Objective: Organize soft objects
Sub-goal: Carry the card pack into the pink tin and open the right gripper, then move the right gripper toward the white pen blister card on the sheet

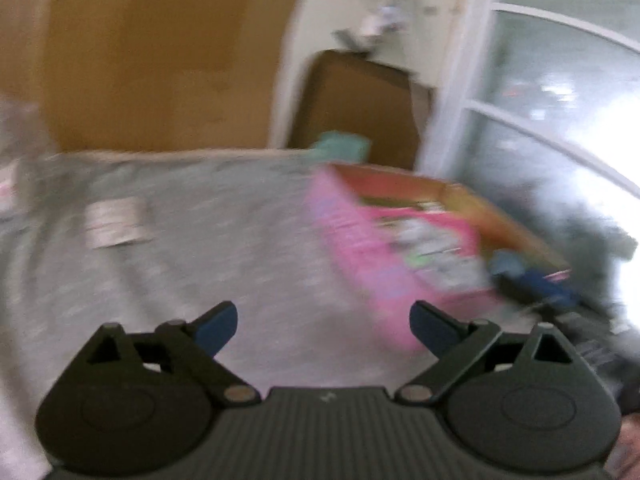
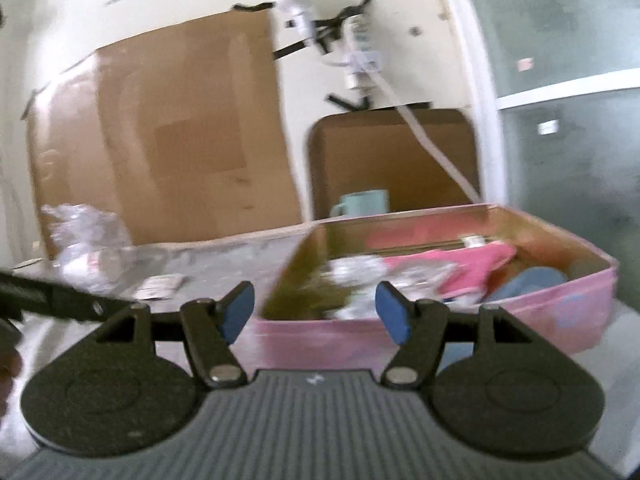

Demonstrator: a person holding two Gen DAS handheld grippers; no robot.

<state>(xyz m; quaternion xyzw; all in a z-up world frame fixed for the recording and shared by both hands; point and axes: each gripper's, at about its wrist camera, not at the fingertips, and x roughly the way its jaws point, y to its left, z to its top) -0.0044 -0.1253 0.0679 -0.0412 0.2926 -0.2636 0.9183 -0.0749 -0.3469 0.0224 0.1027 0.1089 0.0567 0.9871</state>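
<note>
A pink cardboard box (image 2: 440, 336) stands open on the grey patterned cloth (image 1: 200, 240). Inside it lie pink fabric (image 2: 476, 264), a blue soft item (image 2: 528, 280) and white crumpled pieces (image 2: 360, 276). The box also shows in the left wrist view (image 1: 360, 248), at the right. My right gripper (image 2: 316, 312) is open and empty, just in front of the box's near wall. My left gripper (image 1: 324, 326) is open and empty, above the cloth to the left of the box. Both views are blurred.
A crumpled clear plastic bag (image 2: 84, 244) lies at the far left. A small white packet (image 1: 114, 222) lies on the cloth. A teal mug (image 2: 362, 204) stands behind the box. Cardboard sheets (image 2: 160, 148) lean on the wall. A glass door (image 1: 560, 120) is at the right.
</note>
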